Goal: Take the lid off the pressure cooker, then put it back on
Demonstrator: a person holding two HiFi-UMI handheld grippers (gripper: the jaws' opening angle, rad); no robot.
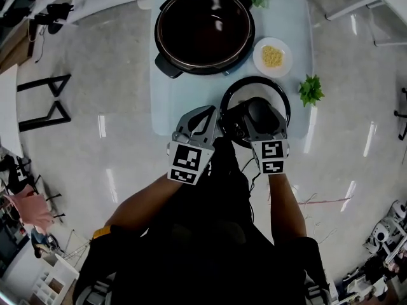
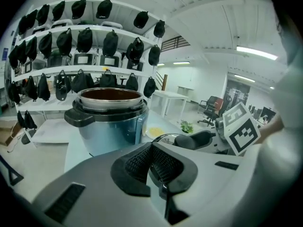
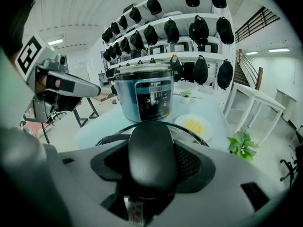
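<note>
Already off the pot, the lid (image 1: 269,85) lies at the table's (image 1: 294,19) lower right edge, its handle (image 3: 151,155) in the right gripper (image 1: 255,117)

Seen from the head view, the open pressure cooker (image 1: 160,32) stands up-frame and a little left of the lid, so the return trip looks to run that way. The handle's long axis lies along the line the right gripper points, and the jaws stand wide yet closed against its flanks. The left gripper (image 1: 202,115) hovers just beside the lid's left rim, pads (image 2: 142,163) together on nothing; the right is plainly the working hand
</note>
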